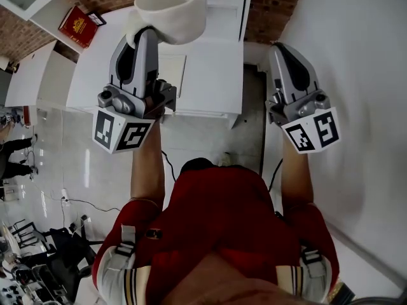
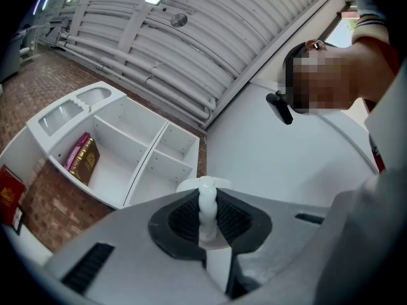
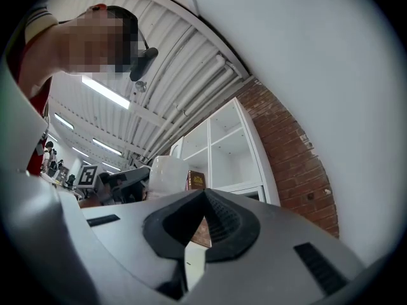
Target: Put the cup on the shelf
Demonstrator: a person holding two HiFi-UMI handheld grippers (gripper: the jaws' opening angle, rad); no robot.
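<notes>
We see the white cup (image 1: 173, 8) held up in the air in front of the shelf (image 2: 145, 161), not yet on it. The left gripper (image 1: 144, 33) carries it, and its fingers (image 2: 175, 221) are closed tight on a thin white part of the cup. The right gripper (image 1: 280, 48) is also raised before the shelf, on the side of the white wall. Its fingers meet at the tips with nothing between them. In one compartment of the shelf two books (image 2: 84, 159) are leaning.
</notes>
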